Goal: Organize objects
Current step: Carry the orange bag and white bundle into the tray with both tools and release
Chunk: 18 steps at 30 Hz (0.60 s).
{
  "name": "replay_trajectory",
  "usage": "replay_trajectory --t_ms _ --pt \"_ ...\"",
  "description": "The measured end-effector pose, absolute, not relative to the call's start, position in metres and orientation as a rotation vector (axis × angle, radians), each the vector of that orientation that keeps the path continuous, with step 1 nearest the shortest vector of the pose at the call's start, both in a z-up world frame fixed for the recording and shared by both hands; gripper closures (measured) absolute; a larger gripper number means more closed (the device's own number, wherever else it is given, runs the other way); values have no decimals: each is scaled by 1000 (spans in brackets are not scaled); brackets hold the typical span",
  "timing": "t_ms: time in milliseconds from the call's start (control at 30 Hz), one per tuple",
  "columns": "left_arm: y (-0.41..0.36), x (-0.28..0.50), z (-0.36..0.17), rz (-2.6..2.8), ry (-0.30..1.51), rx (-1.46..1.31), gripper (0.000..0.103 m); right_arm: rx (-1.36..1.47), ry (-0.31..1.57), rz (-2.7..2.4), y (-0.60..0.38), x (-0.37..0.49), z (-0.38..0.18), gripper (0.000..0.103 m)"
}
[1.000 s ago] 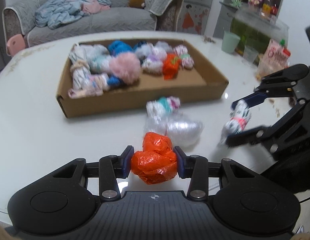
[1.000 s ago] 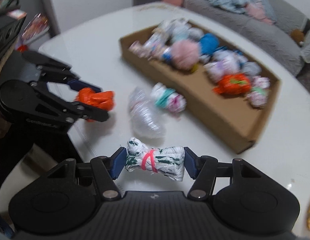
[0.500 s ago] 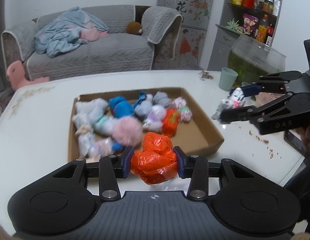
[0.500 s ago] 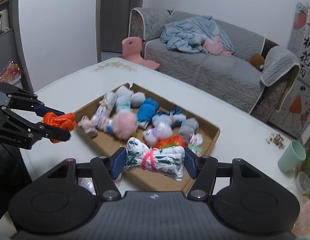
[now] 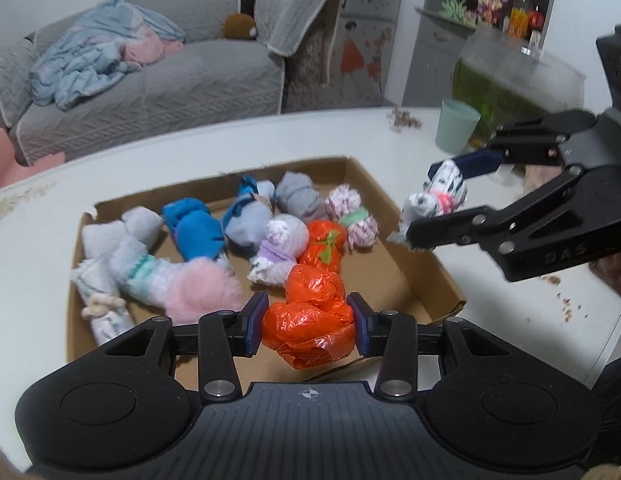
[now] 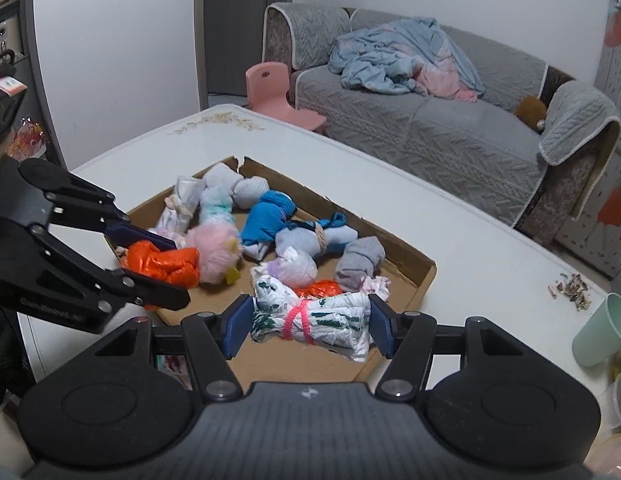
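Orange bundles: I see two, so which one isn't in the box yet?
The crinkly orange bundle clamped in the left gripper, held above the cardboard box. The other orange bundle, with green ties, lies inside.

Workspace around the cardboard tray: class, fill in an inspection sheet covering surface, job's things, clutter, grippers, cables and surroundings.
Surface: white table, glossy, with crumbs.
Job's things: cardboard tray holding many rolled bundles; orange bundle and white bundle tied with pink band held over it.
Clutter: green cup, seed husks, glass bowl.
Grippers: left gripper shut on orange bundle; right gripper shut on white bundle.
Cables: nothing seen.
Surroundings: grey sofa with blue blanket, pink chair, shelf of bottles.
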<state>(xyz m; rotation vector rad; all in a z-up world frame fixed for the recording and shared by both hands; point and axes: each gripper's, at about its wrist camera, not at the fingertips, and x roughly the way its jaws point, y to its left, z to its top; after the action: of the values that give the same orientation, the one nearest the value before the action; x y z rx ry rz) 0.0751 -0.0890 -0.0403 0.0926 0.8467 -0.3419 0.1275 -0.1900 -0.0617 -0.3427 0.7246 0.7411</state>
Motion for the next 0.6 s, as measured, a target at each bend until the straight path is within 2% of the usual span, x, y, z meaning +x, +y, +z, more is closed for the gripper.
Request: replay_trajectory --t_ms 600 --pt "-109 123 -92 -382 990 38 53 -598 778 901 -175 156 -109 46"
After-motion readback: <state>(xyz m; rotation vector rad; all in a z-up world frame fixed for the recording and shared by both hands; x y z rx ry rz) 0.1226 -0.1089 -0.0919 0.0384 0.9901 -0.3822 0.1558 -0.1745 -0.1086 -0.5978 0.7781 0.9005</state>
